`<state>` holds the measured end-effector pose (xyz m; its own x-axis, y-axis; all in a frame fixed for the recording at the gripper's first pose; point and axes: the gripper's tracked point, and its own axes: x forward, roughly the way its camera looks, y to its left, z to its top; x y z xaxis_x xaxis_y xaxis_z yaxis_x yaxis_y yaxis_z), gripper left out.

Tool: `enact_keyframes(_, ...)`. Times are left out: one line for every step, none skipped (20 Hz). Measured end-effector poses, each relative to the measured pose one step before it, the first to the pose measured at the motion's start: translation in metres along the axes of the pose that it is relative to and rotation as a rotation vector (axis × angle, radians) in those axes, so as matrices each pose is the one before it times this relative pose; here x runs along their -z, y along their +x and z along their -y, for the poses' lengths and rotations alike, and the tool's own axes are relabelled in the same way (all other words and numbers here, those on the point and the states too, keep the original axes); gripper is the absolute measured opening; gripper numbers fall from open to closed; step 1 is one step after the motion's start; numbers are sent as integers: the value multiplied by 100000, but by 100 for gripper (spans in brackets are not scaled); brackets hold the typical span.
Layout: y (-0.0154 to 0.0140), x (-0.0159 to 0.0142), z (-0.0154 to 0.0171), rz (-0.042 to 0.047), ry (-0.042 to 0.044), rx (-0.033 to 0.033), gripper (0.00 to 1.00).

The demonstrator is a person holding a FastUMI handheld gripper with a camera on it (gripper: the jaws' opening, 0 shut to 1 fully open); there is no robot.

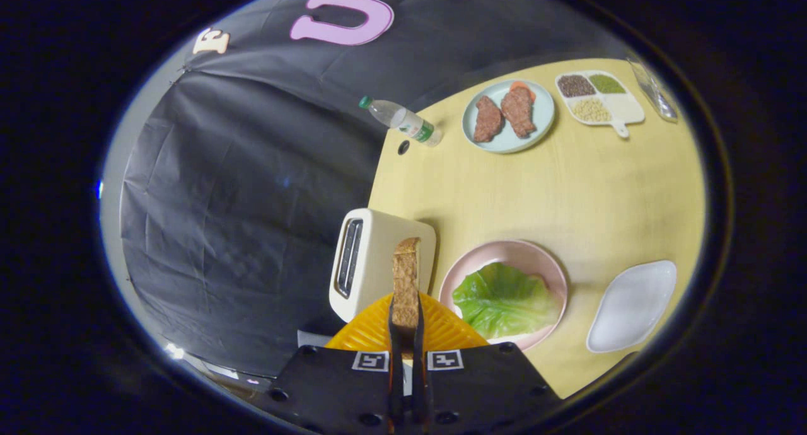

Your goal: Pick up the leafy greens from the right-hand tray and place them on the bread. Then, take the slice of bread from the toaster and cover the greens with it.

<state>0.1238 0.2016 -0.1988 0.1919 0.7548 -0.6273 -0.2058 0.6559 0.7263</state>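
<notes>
one slice of bread [406, 282] pinched edge-on between the two fingers [396, 334] of the claw [406, 324], both fingers pressing on its flat sides, crust end pointing away toward 12 o'clock. slice held up in the air, over the gap between toaster [372, 258] and pink plate [508, 252], touching neither as far as can be told. toaster just ahead of the claw at 11 o'clock, cream-coloured, standing at the near corner of the yellow tabletop [567, 189], its slot facing the black cloth wall. pink plate just ahead at 1 o'clock, close beside the toaster, carrying leafy greens [504, 299] spread flat across most of it; whether bread lies under the greens, cannot tell. white tray [632, 306] at 3 o'clock from the pink plate, near it but apart. farther out at 1 o'clock, well beyond the fingers, pale blue plate [512, 142] with two brown meat pieces [503, 115] side by side and an orange slice behind them. divided dish [621, 110] with dark, green and pale grains just beside the blue plate, on its 3 o'clock side. water bottle [400, 118] lying tilted at the far tabletop corner, at 9 o'clock from the blue plate, green cap pointing off the tabletop. small dark hole in the tabletop just beneath the bottle.
</notes>
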Motion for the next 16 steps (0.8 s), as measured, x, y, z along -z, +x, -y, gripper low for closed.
enact_keyframes(487,477,969,-1638,355,-337,8)
enact_keyframes(544,617,1118,-2682,-256,765,8)
enact_keyframes(487,571,1106,-2877,485,565,8)
enact_keyframes(528,423,682,-1741,594,-293,8)
enact_keyframes(437,241,716,-2136,784,-172,8)
enact_keyframes(427,369,565,-1689,547,127,8)
enact_keyframes(440,174,927,-1474,-126,2642,8)
enact_keyframes(321,154,1007,-933,-927,3325,8)
enact_keyframes(352,70,578,-1137,-613,1339,8)
enact_keyframes(351,67,271,-712,247,1239,8)
enact_keyframes(252,-129,326,-177,113,1197,8)
enact_keyframes(152,23,355,-177,-335,1617,8)
enact_keyframes(310,-7,707,-207,-617,3457,8)
enact_keyframes(236,123,855,-42,-1544,4258,8)
enact_keyframes(280,-14,533,335,-2126,2745,8)
enact_keyframes(258,139,342,410,-1747,2813,8)
